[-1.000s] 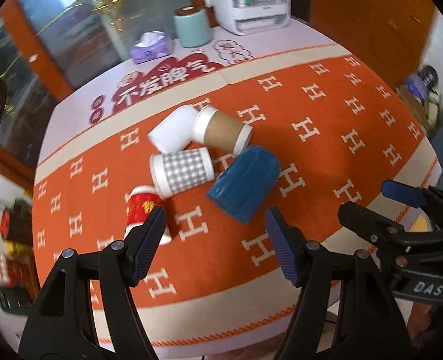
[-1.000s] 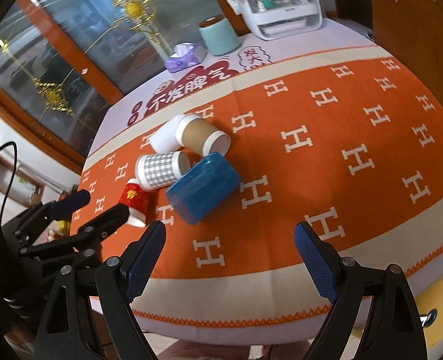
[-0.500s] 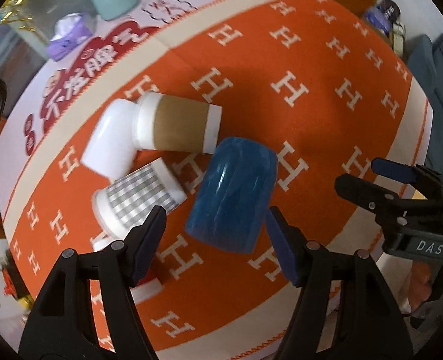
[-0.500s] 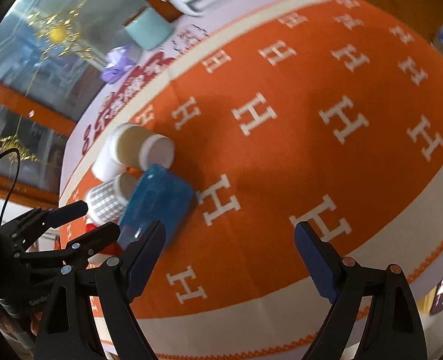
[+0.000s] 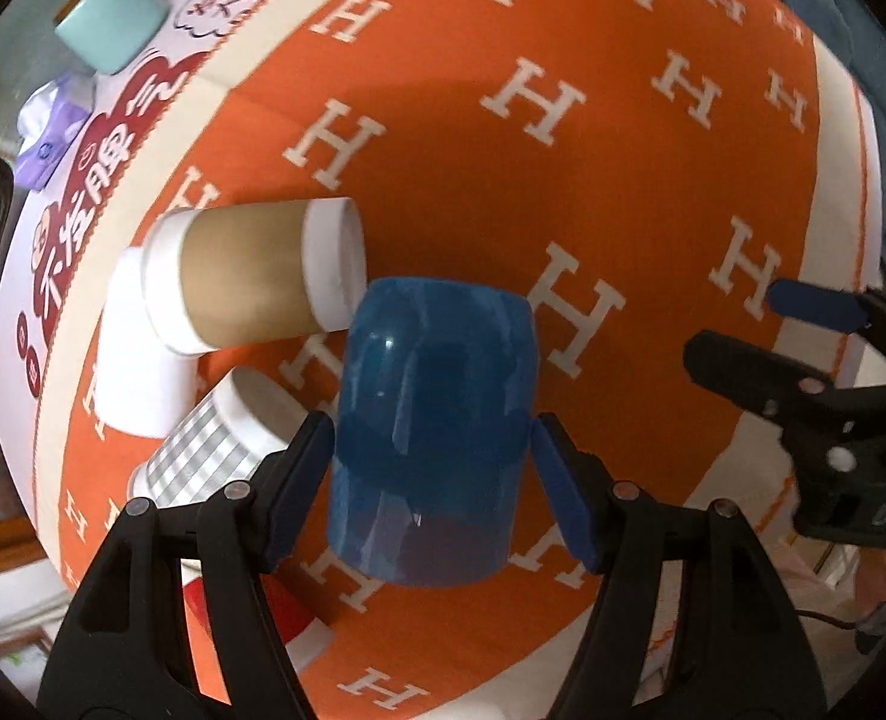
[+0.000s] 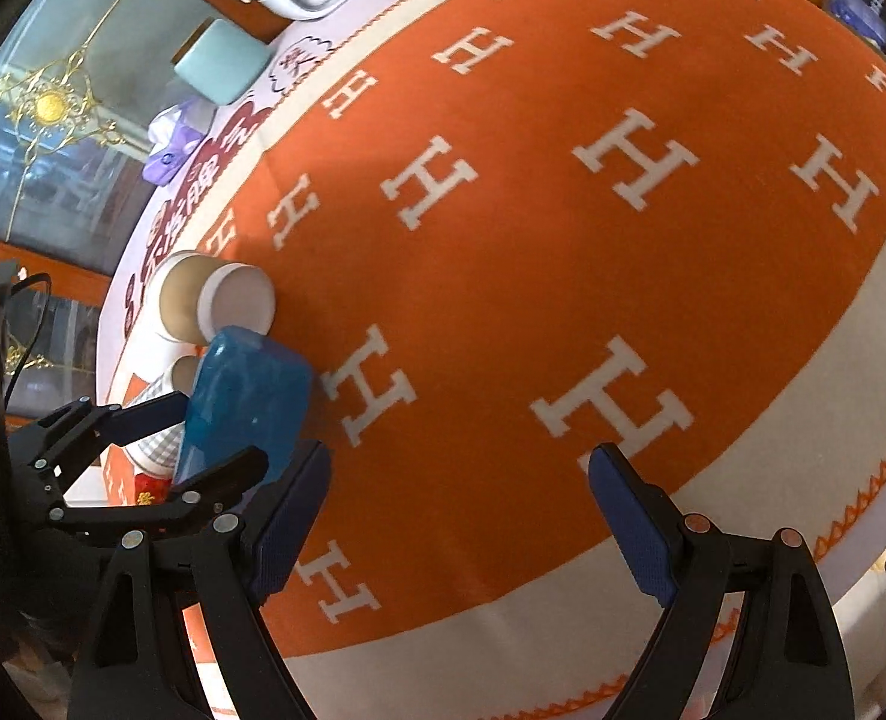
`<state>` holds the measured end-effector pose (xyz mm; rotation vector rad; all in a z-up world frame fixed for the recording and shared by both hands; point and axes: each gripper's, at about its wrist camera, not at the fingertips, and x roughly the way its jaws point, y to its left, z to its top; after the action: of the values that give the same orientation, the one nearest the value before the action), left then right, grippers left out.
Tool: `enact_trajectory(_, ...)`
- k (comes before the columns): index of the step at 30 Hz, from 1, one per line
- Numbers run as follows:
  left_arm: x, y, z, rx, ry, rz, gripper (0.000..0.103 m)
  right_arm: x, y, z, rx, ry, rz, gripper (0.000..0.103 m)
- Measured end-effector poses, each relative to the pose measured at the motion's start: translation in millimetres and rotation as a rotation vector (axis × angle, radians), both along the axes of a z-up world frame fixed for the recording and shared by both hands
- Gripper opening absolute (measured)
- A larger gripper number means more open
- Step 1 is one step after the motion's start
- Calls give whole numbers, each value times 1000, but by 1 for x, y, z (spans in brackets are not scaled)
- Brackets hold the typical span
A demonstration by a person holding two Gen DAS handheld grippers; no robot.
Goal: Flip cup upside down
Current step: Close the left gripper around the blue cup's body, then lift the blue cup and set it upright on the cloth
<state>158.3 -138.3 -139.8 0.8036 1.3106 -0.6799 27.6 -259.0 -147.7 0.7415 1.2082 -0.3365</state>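
Left wrist view: spread left gripper (image 5: 434,495) now straddles blue cup (image 5: 431,426); right gripper (image 6: 457,516) gapes.

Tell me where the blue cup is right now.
In the left wrist view the blue cup lies on its side on the orange cloth, between the open left gripper fingers, just beside the brown cup.

Right tongs (image 6: 460,504) hang spread wide over the orange table (image 6: 562,276). Left of them, the left tongs (image 6: 203,438) straddle the blue cup (image 6: 245,402) lying beside the brown cup (image 6: 215,303).
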Motion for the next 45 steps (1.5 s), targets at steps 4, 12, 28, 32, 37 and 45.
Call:
enact_trajectory(4, -6, -9, -5, 21, -36, -43, 68, -7, -3, 1, -14, 6, -13, 89)
enact_trajectory(12, -23, -23, -21, 112, -135, -124, 69, -23, -9, 1, -24, 10, -56, 89)
enact_trajectory(28, -13, -26, -24, 52, -105, -26, 67, -42, -25, -3, 1, 4, -83, 89)
enact_trajectory(32, -7, -13, -6, 6, -67, 48, 66, -38, -26, 1, 4, 5, -56, 89)
enact_trajectory(37, -9, 10, 21, -61, -29, 170, 66, -30, -23, 12, 9, -12, 7, 89)
enact_trajectory(45, -39, 63, 43, -128, -13, 443, 66, -23, 0, 26, 5, -20, 163, 89)
